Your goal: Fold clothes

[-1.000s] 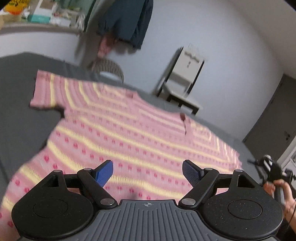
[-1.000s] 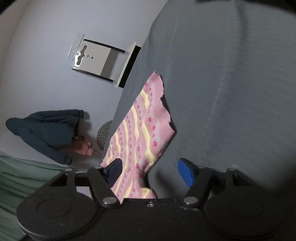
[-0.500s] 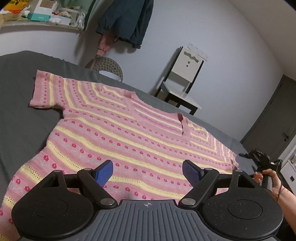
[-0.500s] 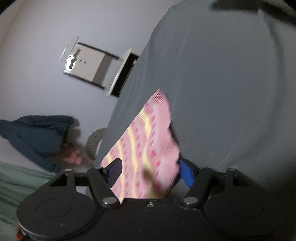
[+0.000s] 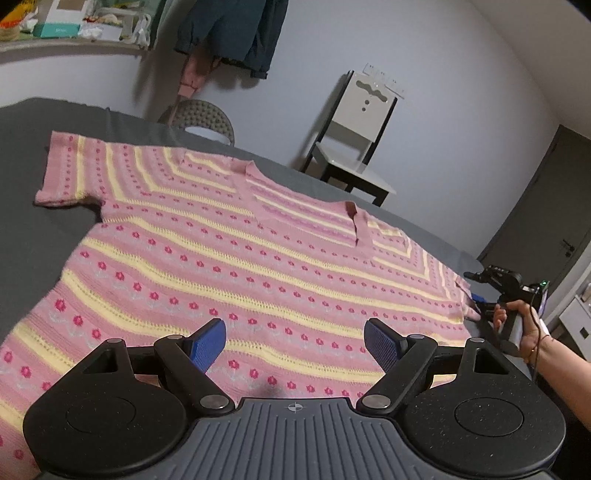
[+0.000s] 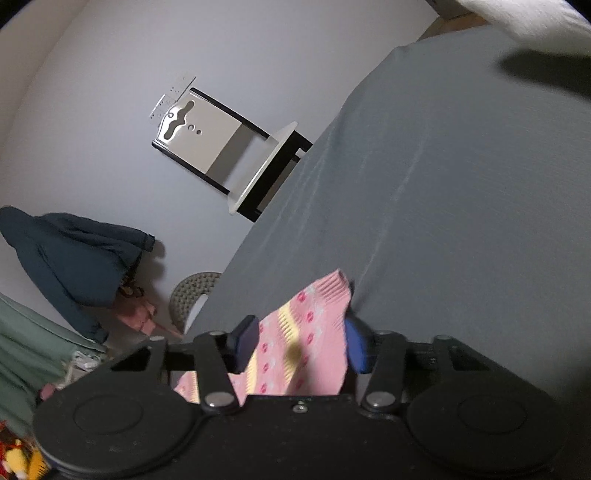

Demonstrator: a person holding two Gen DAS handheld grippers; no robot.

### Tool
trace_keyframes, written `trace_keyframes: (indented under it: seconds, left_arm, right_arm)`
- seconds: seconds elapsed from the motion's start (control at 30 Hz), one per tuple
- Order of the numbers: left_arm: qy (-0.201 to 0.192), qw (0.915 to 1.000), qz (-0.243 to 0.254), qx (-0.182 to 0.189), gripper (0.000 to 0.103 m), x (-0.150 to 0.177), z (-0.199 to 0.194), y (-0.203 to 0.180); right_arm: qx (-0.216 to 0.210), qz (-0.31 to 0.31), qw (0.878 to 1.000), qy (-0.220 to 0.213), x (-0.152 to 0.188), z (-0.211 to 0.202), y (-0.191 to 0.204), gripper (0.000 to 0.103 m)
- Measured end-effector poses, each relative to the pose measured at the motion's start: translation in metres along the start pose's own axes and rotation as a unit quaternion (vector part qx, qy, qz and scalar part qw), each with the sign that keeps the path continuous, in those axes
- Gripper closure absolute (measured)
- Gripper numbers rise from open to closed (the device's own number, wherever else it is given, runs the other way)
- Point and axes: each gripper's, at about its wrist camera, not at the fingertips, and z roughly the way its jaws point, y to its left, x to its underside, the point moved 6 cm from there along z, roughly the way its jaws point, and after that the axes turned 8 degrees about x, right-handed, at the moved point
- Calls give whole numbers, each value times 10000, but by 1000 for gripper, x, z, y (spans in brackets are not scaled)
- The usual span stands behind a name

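Note:
A pink knit sweater (image 5: 221, 251) with yellow stripes and red dots lies spread flat on the grey cover (image 5: 33, 240), both short sleeves out. My left gripper (image 5: 295, 339) hovers open over the near hem with nothing between its blue pads. A hand holds my right gripper (image 5: 476, 302) at the sweater's right sleeve. In the right wrist view the sleeve end (image 6: 317, 306) lies between the jaws of the right gripper (image 6: 301, 345), which are closing. A gap still shows between the blue pads and the cloth looks loose.
A white chair (image 5: 354, 147) and a woven stool (image 5: 203, 118) stand past the far edge. A dark jacket (image 5: 236, 33) hangs on the wall beside a cluttered shelf (image 5: 62, 33). A dark door (image 5: 546, 206) is at the right. Bare grey cover (image 6: 461, 184) stretches beyond the sleeve.
My right gripper has slid forward over the sleeve and rolled, and its jaws have narrowed around the cloth. The left gripper has stayed put, still open.

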Motion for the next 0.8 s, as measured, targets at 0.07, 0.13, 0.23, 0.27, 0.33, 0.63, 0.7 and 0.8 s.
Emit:
trace_keyframes:
  seconds: [0.07,0.13,0.23,0.27,0.33,0.63,0.7,0.8]
  left_arm:
    - [31,10000,-9,35,20,1,2,-1]
    - [88,9999,38,57,20,3,5,-4]
    - [119,9998,126,55,20,5,6,-7]
    - [121,9998,133,63,20,6,6,-8]
    - [109,9998,119,85,20,5,5,-10]
    - [-35,9998,16,174,20,0,-5,-8]
    - [-75,9998,-5,171,20,-2,-8,-6]
    - [-132,9998,-29,117,20,-3,-11,-2]
  right_arm:
    - [-5,-44,10000,-5,-4,4,-2,70]
    - [77,-196,9998,17,-4,7,-2,90]
    - [52,-346,9994,-29,-1,3,0,100]
    - [-28,-394,9991,-167,0,-3,3,100]
    - [-157,-676,9970,-344,5,-15,21,100]
    - [-978,-3104,9454,-169,105,-58,161,100]
    - [-1066,-3757,9206,-62,149,-61,186,100]
    - [-753,-4551,8870,219,213,-42,199,100]
